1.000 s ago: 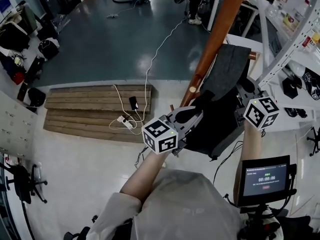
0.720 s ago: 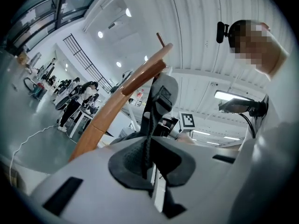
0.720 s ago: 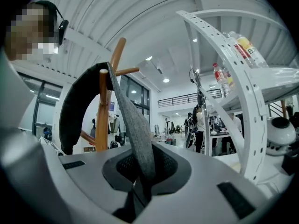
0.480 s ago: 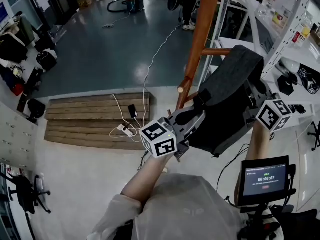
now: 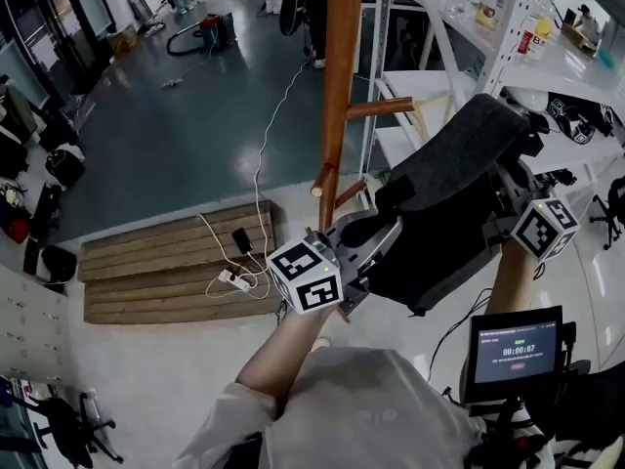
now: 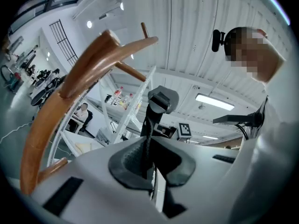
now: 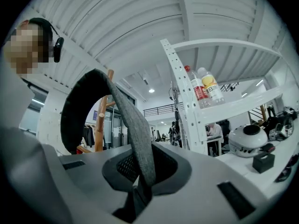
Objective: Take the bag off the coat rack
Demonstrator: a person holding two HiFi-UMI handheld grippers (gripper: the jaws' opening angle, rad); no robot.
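I am looking down from the head view at a dark grey bag (image 5: 439, 213) held up in the air between my two grippers, just to the right of the wooden coat rack (image 5: 342, 76). The left gripper (image 5: 376, 231) is closed almost completely on a thin black strap (image 6: 150, 125) that runs up out of its jaws. The grip is that narrow because the webbing is flat. The right gripper (image 5: 503, 198) is clamped on the thick grey handle (image 7: 126, 120), so its jaws sit a little further apart. That handle arches up in an open loop with nothing through it. The nearest peg (image 5: 386, 108) juts towards the bag but looks apart from it, so I judge the bag is already off the rack. Holding it at both sides keeps it level and stops it swinging into the white shelving (image 5: 508, 27) close on my right.
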